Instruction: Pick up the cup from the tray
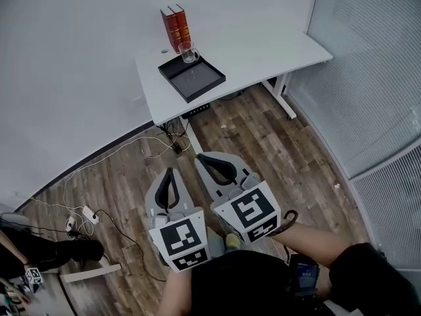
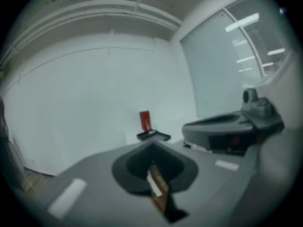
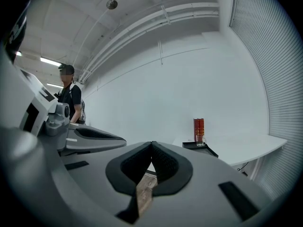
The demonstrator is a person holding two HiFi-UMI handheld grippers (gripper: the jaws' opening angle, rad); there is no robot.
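Observation:
A clear glass cup (image 1: 189, 53) stands at the far corner of a black tray (image 1: 197, 81) on a white desk (image 1: 263, 54), in front of two red books (image 1: 175, 27). Both grippers hover over the floor well short of the desk. My left gripper (image 1: 170, 171) is shut with nothing in it, and my right gripper (image 1: 200, 156) beside it is shut and empty too. In the right gripper view the cup (image 3: 200, 140) and tray (image 3: 202, 149) sit small and distant beyond the closed right gripper (image 3: 151, 144). In the left gripper view the tray (image 2: 154, 136) shows past the closed left gripper (image 2: 152, 144); the cup is too small to make out.
Wooden floor lies between me and the desk, with cables and a power strip (image 1: 89, 214) at the left. Window blinds (image 1: 368, 64) run along the right. A person (image 3: 71, 98) stands off to the left by the wall.

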